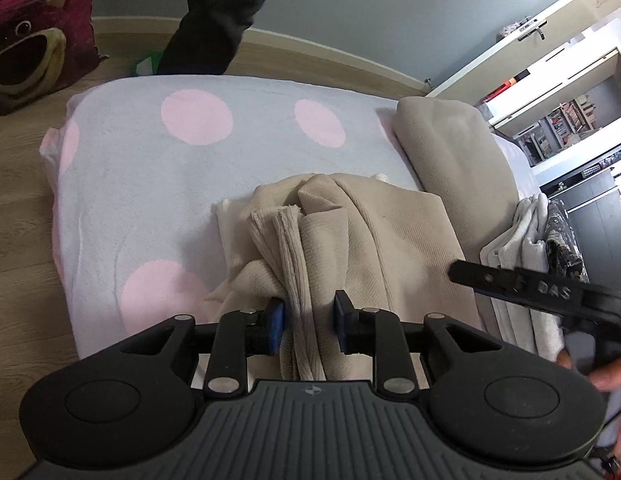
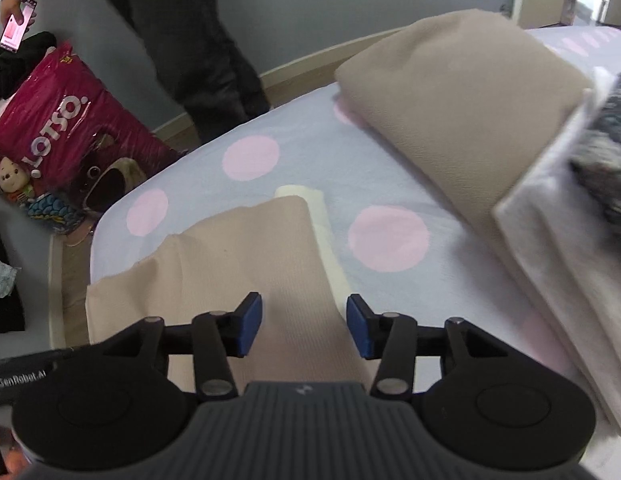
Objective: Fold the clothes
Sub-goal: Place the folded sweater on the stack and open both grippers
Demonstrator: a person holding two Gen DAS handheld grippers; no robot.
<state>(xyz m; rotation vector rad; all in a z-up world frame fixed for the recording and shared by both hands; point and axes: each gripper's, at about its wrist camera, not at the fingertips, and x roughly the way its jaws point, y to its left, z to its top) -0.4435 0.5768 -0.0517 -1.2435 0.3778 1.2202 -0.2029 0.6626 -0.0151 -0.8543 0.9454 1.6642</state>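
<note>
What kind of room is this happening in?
Most likely a home bedroom: a bed with a polka-dot blanket, folded clothes stacked on it, and open wardrobe shelves beside it.

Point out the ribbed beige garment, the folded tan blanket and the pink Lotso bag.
ribbed beige garment [image 1: 350, 232]: left wrist view, its flat middle.
folded tan blanket [image 2: 462, 92]: right wrist view, its top face.
pink Lotso bag [image 2: 70, 116]: right wrist view, beside its lettering.
</note>
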